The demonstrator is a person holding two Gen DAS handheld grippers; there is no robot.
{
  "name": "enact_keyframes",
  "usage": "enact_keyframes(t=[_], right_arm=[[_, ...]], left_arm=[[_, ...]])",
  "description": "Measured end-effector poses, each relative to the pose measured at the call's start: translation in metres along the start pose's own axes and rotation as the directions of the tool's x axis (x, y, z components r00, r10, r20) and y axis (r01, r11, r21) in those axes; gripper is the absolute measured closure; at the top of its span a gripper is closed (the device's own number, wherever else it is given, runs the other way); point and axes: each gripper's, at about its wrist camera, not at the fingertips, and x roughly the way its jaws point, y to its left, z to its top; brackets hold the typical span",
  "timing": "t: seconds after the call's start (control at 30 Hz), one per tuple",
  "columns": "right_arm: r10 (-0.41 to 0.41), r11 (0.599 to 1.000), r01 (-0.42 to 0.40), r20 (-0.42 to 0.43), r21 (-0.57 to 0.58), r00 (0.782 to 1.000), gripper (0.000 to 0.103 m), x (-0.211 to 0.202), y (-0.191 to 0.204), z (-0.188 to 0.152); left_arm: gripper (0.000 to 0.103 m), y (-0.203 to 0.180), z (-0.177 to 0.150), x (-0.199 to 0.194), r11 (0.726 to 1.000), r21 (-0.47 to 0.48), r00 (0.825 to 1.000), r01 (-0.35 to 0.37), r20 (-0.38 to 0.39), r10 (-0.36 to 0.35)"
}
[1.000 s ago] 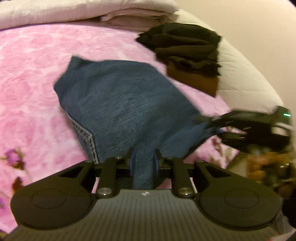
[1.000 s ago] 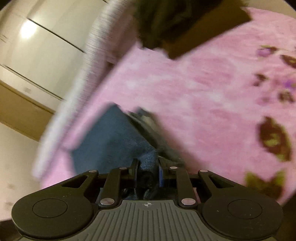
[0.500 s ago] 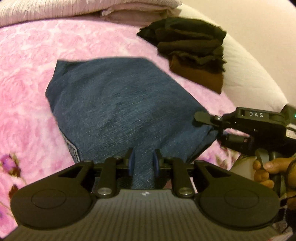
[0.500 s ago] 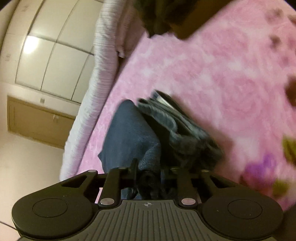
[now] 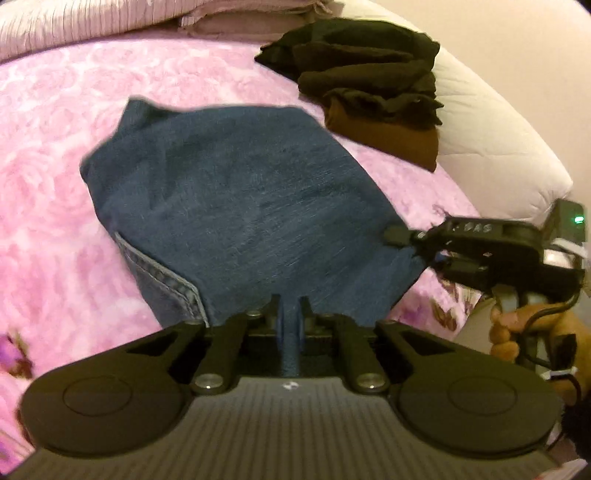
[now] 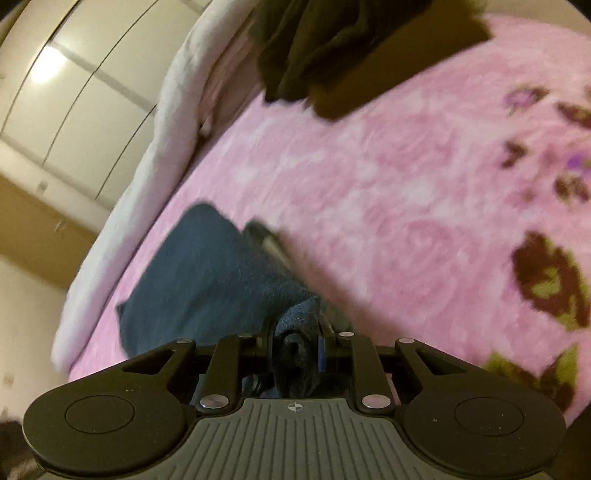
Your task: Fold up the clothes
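A pair of blue jeans (image 5: 240, 206), folded over on itself, lies on the pink flowered blanket (image 5: 44, 206). My left gripper (image 5: 290, 317) holds the near edge of the denim; its jaws are closing on a thin fold that runs between the pads. My right gripper (image 5: 410, 240) reaches in from the right in the left wrist view and grips the right corner of the jeans. In the right wrist view the right gripper (image 6: 295, 343) is shut on a thick bunch of denim (image 6: 207, 280), with the rest of the jeans stretching away to the left.
A pile of dark brown and black clothes (image 5: 373, 81) sits at the far side of the bed. A white quilted duvet (image 5: 491, 147) and folded pale bedding (image 5: 92, 22) lie along the bed's far edges. White wardrobe doors (image 6: 62, 96) stand beyond the bed. A person's hand (image 5: 517, 332) holds the right gripper.
The folded jeans have come down and spread flatter on the blanket. The left gripper's jaws have narrowed on the denim fold. The right gripper has sunk slightly with its corner.
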Motion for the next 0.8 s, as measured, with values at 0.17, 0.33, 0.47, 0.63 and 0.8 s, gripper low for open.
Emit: enact_keyframes(t=[0.17,0.33,0.47,0.63,0.8], right_arm=[[-0.066,0.995,0.067,0.019,-0.077,0.998,0.084,0.005,0.006,-0.007],[-0.082,0.995,0.081,-0.022,-0.056,0.996,0.079,0.010,0.008,0.003],[-0.190,0.978,0.193,0.044,-0.076,0.981,0.065,-0.014,0.020,0.001],[-0.139,0.959,0.166,0.130,-0.228,0.982,0.067,-0.045,0.062,-0.018],[-0.242,0.930,0.231,-0.001,-0.287,0.970,0.074,0.012,0.050,-0.040]], left_arm=[[0.098,0.011,0.000,0.005,1.000,-0.007,1.000,-0.012,-0.026,0.012],[0.097,0.012,0.003,0.004,1.000,0.029,0.999,-0.007,-0.036,0.008],[0.096,0.008,0.007,-0.009,0.996,0.081,0.999,0.037,-0.040,-0.034],[0.096,-0.008,-0.003,-0.005,0.971,0.158,0.981,0.178,-0.099,-0.164],[0.092,0.001,0.006,0.019,0.961,0.154,0.967,0.229,-0.153,-0.206]])
